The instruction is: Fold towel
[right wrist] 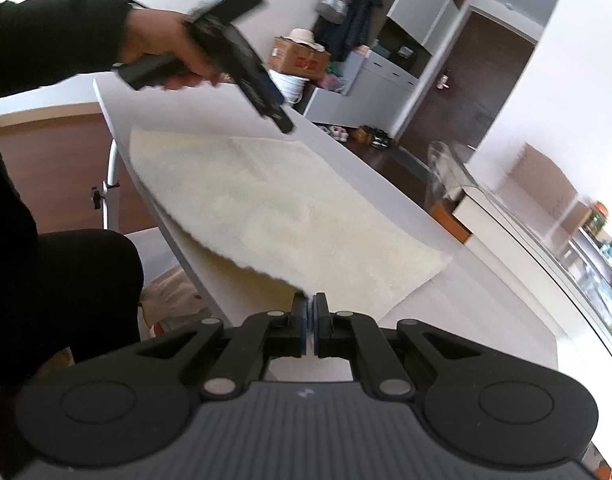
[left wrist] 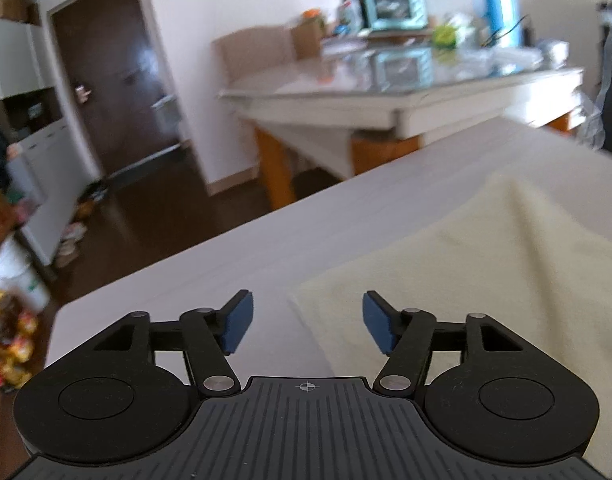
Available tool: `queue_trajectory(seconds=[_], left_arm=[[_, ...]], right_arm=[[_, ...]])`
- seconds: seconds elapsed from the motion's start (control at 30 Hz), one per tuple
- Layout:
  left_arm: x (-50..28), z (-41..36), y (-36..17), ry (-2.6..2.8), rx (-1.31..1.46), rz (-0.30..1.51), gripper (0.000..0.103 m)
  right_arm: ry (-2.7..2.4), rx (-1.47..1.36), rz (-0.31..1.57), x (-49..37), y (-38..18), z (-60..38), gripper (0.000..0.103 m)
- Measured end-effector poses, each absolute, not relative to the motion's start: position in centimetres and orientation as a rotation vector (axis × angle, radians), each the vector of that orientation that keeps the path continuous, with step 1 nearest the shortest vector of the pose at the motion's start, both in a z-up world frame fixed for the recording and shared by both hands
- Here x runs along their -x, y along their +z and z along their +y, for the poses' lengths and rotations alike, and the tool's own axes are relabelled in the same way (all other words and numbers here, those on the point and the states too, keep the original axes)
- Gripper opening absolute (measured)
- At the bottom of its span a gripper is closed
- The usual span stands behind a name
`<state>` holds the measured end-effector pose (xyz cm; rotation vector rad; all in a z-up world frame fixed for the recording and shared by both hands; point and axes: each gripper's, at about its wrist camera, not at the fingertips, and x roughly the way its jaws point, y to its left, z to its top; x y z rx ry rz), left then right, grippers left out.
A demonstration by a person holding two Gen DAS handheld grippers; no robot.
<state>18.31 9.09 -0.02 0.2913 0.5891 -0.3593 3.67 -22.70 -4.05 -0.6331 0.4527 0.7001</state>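
The cream towel (right wrist: 281, 216) lies flat on the white table (right wrist: 446, 312), its near corner pinched in the closed right gripper (right wrist: 310, 320), while the left gripper (left wrist: 306, 322) hangs open and empty above its far edge, bare tabletop beyond.

The pale yellow towel (right wrist: 289, 216) lies spread flat on the white table (right wrist: 466, 280); its near corner is lifted.

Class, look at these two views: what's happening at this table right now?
A person is folding a pale yellow towel spread on a white table. The right gripper is shut on the towel's near corner, lifting that edge. The left gripper hangs open above the far end, nothing between its fingers.
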Motion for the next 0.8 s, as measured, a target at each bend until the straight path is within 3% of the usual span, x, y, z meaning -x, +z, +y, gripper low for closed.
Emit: queue_trajectory(seconds=[0.4,0.5,0.63,0.8], left_arm=[[-6.6,8.4,0.3,-0.771,-0.528,0.536,0.066],[-5.2,7.9,-0.3,-0.849,-0.597,0.543,0.06],[-4.2,7.2,-1.8,-0.914,-0.71,0.581,0.039],[-4.1,6.4,-2.9,-0.909,-0.785,0.573,0.039]], right_arm=[[0.635,0.604,0.486,-3.0,-3.9,-22.5,0.004],[0.628,0.606,0.491,-3.0,-3.9,-22.5,0.004],[0.62,0.603,0.5,-3.0,-4.0,-22.6,0.004],[0.606,0.602,0.504,-3.0,-3.8,-23.1,0.004]])
